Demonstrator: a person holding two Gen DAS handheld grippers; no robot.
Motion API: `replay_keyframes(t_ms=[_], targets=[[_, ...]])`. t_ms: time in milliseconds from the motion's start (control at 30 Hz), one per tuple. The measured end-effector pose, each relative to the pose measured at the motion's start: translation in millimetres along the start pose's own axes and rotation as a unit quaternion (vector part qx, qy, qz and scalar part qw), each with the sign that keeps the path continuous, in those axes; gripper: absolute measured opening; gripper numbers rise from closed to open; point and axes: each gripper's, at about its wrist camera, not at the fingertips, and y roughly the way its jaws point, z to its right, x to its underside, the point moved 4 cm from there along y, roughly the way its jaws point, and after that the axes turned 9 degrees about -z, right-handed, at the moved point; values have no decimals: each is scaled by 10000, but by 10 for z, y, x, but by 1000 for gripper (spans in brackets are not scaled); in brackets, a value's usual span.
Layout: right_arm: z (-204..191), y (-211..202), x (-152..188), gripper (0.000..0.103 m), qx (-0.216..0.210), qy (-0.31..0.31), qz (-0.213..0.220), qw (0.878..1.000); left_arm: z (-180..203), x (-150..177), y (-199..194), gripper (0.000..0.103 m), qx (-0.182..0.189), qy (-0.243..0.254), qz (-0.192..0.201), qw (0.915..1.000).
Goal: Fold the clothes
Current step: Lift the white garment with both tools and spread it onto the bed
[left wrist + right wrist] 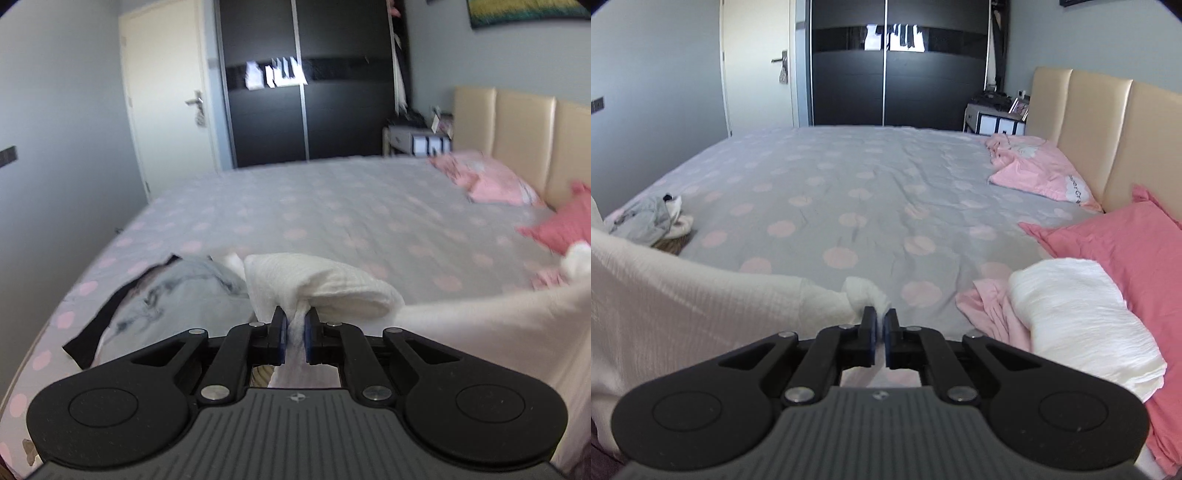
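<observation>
Left wrist view: grey garment [162, 295] lower left on bed [332, 206]; left gripper [294, 323] clamped on white cloth [317, 284], centre. Right wrist view: right gripper [881, 325] pinches cloth's other corner, lower centre; folded white pile [1082, 317] right.

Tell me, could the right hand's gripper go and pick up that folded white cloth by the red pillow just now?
Probably not yet. The folded white cloth lies close with nothing in between, but the right gripper is shut on a white garment that the left gripper also holds.
</observation>
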Motion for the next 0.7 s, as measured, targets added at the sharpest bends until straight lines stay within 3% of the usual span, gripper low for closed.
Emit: replay_keyframes(t_ms=[100,233,367,500,633,700], targets=[[31,204,282,5,67,-227,-567,9981,82,288,167,7,49,252,-631,9977],[0,472,753,5,-25,-510,-1436,9883,157,701,397,7,265,570,-1617,9848],[-191,680,1210,5,-212,-1044,-2280,9678,294,997,564,7,386,1071,-2398,9641],[-368,812,1550,5,-329,-1622,-2849,9442,418,1275,772,7,326,1731,-3076,9351],[-348,904,1656,7,-364,-1649,-3103,9355,414,1532,951,7,333,2016,-3503,9141],[-325,892,1644,9,-343,-1608,-3103,9363,393,1569,1002,10,367,1980,-3606,9107]])
